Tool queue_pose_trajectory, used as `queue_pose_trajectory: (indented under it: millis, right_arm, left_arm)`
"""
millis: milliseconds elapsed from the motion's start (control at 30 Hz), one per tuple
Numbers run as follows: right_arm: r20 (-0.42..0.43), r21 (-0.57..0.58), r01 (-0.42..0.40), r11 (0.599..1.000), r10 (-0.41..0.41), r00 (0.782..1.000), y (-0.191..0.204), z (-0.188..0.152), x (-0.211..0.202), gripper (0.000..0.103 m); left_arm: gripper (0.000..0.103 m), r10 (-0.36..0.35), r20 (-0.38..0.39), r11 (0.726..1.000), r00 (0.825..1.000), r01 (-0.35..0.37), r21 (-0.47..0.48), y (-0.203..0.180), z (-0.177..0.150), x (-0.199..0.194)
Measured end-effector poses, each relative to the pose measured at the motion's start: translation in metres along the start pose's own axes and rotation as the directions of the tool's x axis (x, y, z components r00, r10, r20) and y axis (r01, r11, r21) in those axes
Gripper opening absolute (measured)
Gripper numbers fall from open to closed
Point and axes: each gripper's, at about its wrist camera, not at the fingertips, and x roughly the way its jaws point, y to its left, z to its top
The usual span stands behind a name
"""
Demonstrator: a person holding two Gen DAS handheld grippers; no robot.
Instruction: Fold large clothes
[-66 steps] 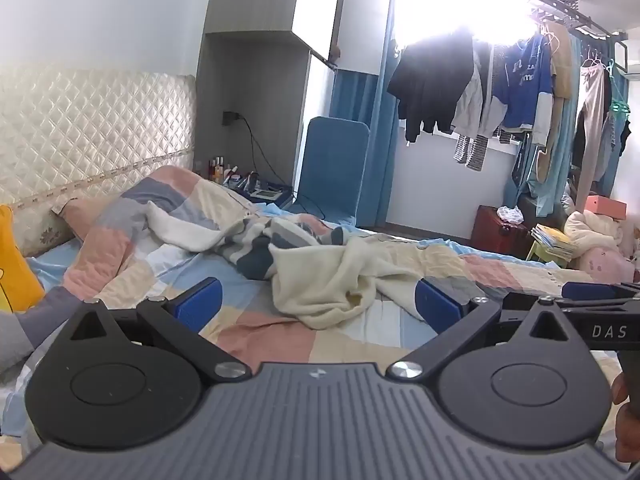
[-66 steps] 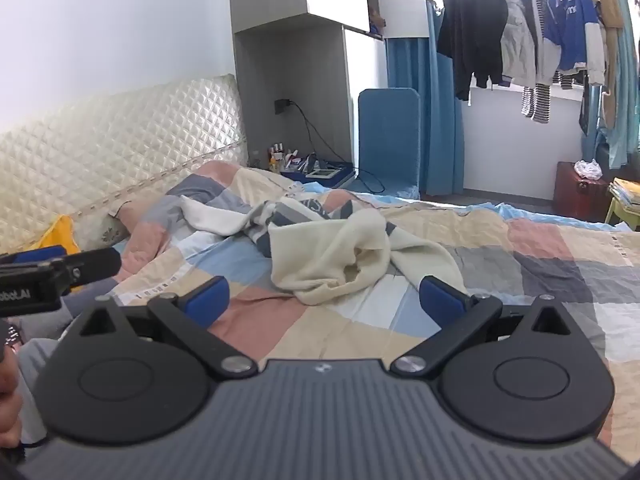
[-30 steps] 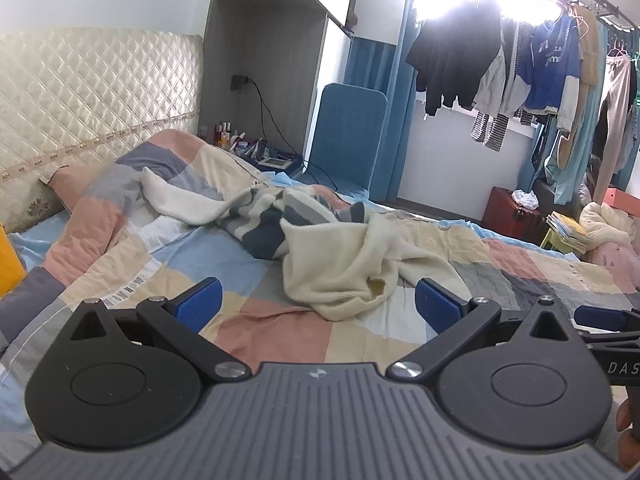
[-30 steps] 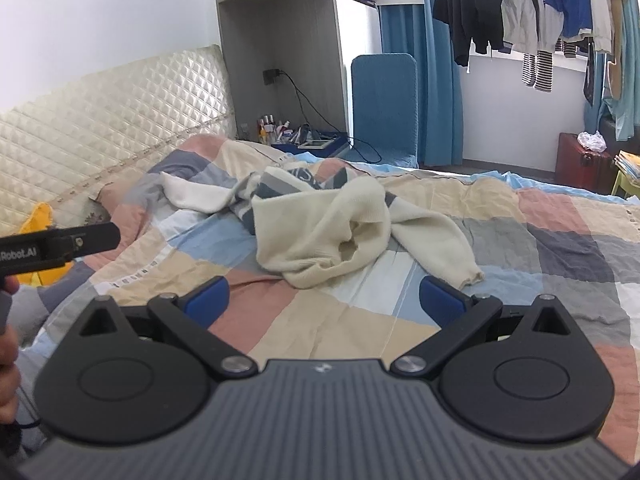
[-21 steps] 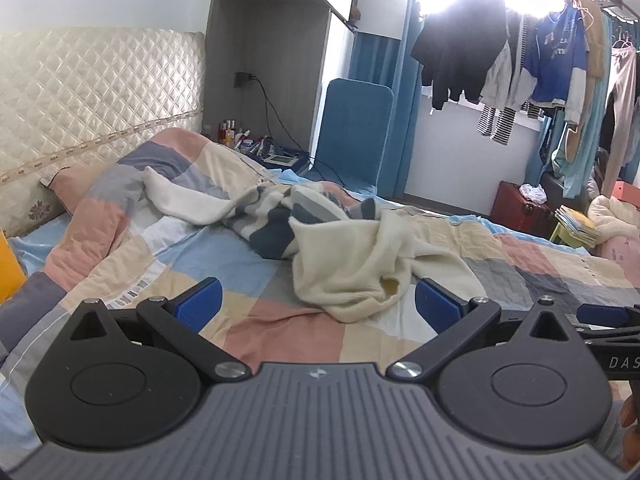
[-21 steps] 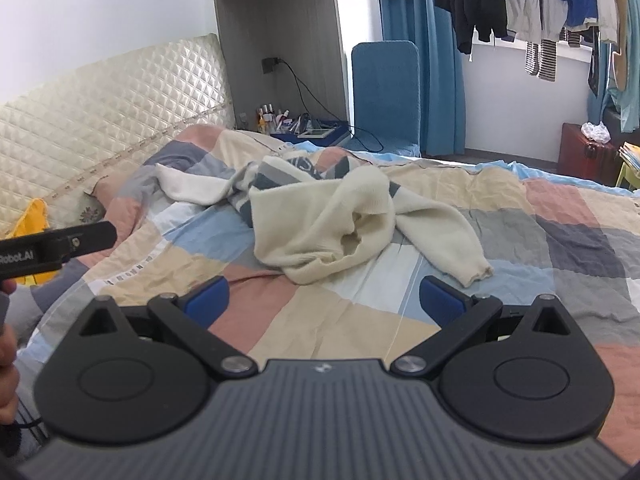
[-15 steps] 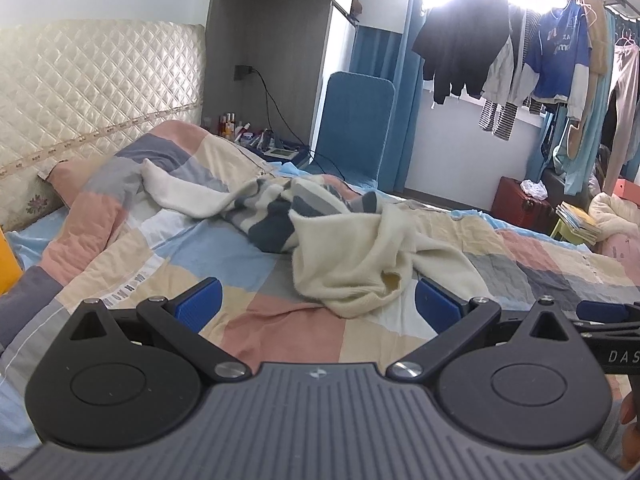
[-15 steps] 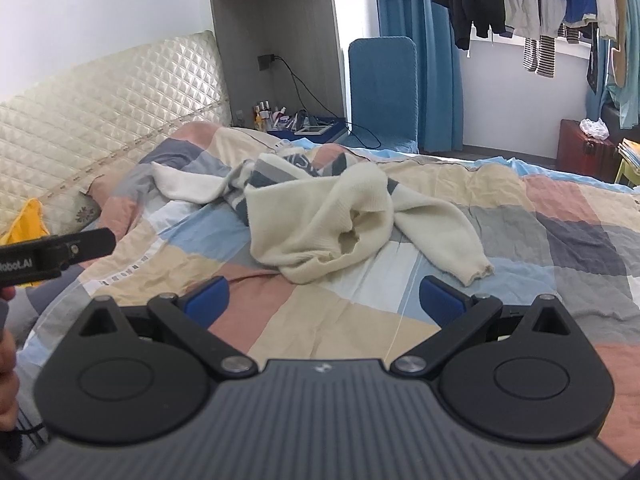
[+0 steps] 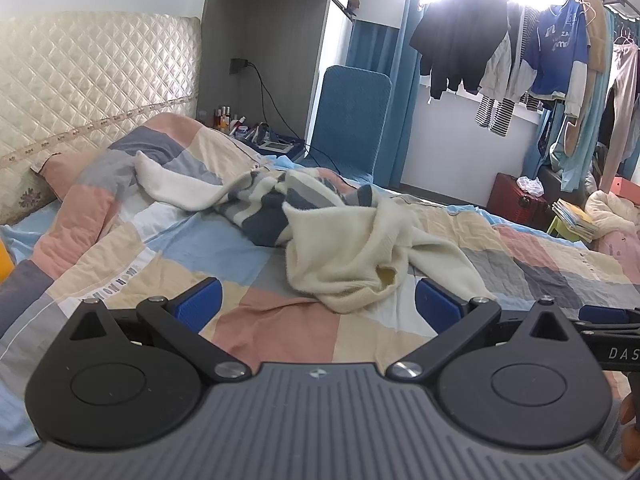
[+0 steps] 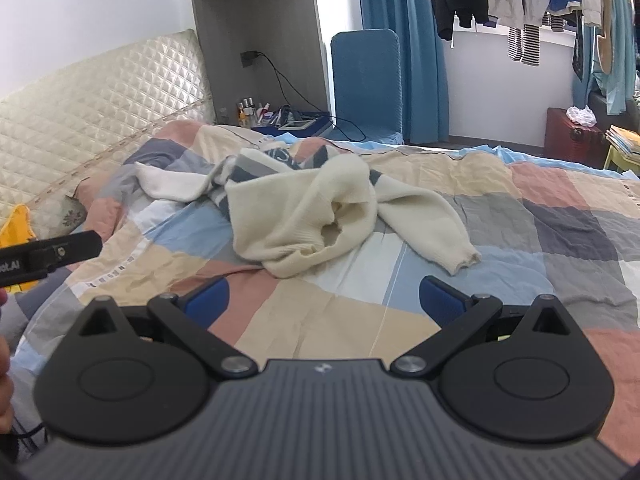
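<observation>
A crumpled cream sweater with grey and navy stripes lies in a heap on the patchwork bedspread. It also shows in the right wrist view, with one sleeve stretched to the right and the other to the left. My left gripper is open and empty, held above the bed just short of the heap. My right gripper is open and empty, also a little short of the heap. The left gripper's body shows at the left edge of the right wrist view.
A quilted headboard stands at the left. A blue chair and a cluttered bedside shelf stand behind the bed. Clothes hang on a rail by the window. A red case sits on the floor at the right.
Both grippers have moved forward toward the sweater, which now looks larger and closer. Both stay open. The sweater has not moved.
</observation>
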Motion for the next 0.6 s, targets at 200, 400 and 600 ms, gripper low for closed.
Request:
queue_pose_trajectory:
  millis: [200,400,600]
  right_arm:
    - [0.003,-0.001,-0.004,1.000,0.004,1.000,0.002,0.000,-0.004,0.103]
    - [0.001,0.009,-0.013,1.000,0.013,1.000,0.003,0.003,-0.010,0.103]
    - [-0.017,0.025,-0.013,1.000,0.014,1.000,0.003,0.004,-0.011,0.103]
  left_arm:
    - [0.103,-0.001,-0.002,1.000,1.000,0.001,-0.001,0.000,0.000,-0.001]
    - [0.103,-0.001,-0.006,1.000,1.000,0.001,-0.003,0.003,0.002,-0.004]
    - [0.103,0.011,-0.018,1.000,1.000,-0.011,-0.001,0.006,0.005,-0.011]
